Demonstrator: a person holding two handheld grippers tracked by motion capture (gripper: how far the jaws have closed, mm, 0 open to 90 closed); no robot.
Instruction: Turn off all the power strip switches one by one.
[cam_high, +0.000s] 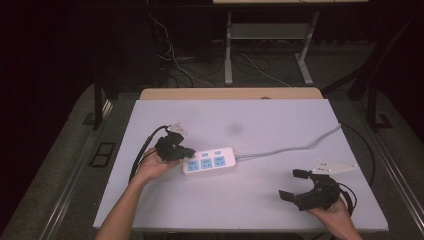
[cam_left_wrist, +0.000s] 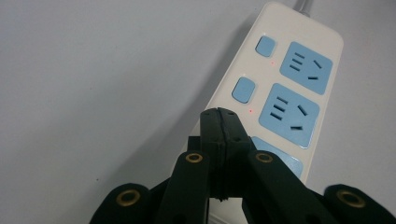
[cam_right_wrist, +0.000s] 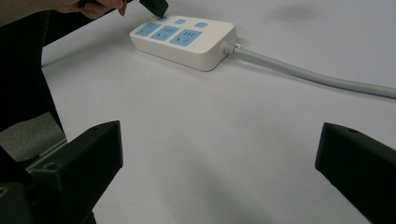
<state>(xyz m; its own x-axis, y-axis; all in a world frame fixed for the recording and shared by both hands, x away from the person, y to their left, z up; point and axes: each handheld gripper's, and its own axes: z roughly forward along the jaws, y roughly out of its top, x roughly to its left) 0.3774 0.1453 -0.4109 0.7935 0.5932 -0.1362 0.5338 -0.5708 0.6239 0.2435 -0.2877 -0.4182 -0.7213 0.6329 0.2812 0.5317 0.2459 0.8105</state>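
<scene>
A dim lab: a bare white table (cam_high: 280, 200), loose floor cables (cam_high: 200, 70), metal bench legs (cam_high: 229, 50).

A pale grey table top (cam_high: 280, 112) with a light wooden strip (cam_high: 230, 93) along its far edge stands in a dim room, lit brightly from above while everything around it falls into near black. Beyond it, loose cables (cam_high: 180, 62) trail over a grey floor (cam_high: 65, 150) beside the grey metal legs of another table (cam_high: 228, 50).

Table (cam_high: 280, 190) brightly lit, surroundings dark; soft shadows, slight blur.
</scene>
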